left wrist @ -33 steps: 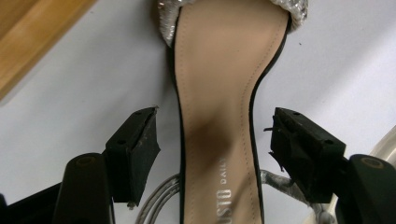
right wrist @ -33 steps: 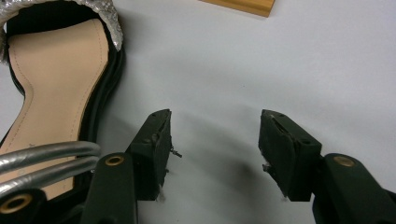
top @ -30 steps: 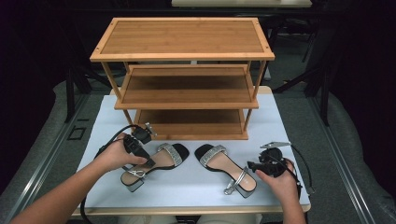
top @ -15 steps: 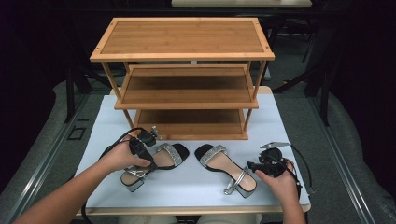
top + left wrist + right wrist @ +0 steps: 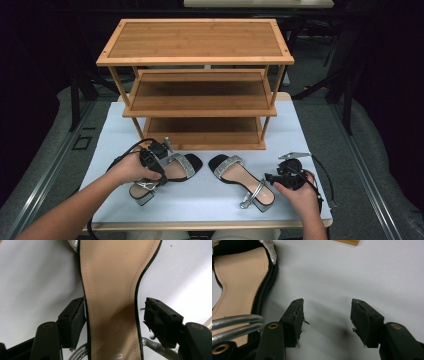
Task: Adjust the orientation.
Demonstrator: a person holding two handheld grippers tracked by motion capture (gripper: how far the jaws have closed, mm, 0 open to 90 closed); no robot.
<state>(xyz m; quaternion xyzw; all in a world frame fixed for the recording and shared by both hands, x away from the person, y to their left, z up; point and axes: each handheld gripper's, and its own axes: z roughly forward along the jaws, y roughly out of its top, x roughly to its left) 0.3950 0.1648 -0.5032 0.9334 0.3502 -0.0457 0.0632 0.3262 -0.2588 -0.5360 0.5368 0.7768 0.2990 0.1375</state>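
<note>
Two black sandals with silver straps lie side by side on the white table in front of a wooden rack. My left gripper (image 5: 159, 172) hangs over the left sandal (image 5: 177, 167). In the left gripper view its jaws (image 5: 113, 312) straddle the narrow waist of the tan insole (image 5: 112, 285); the left pad is at the sole's edge and the right pad stands a little apart from it. My right gripper (image 5: 268, 178) rests just right of the right sandal's (image 5: 240, 177) heel. It is open over bare table (image 5: 327, 307), with the sandal (image 5: 237, 282) to its left.
A three-tier bamboo shoe rack (image 5: 200, 90) stands at the back of the white table (image 5: 310, 140), its shelves bare. The right sandal's silver ankle strap (image 5: 234, 322) loops close to my right gripper's left jaw. The table's front edge is just behind both hands.
My left gripper has shifted slightly to the right over the left sandal. The right gripper has kept still.
</note>
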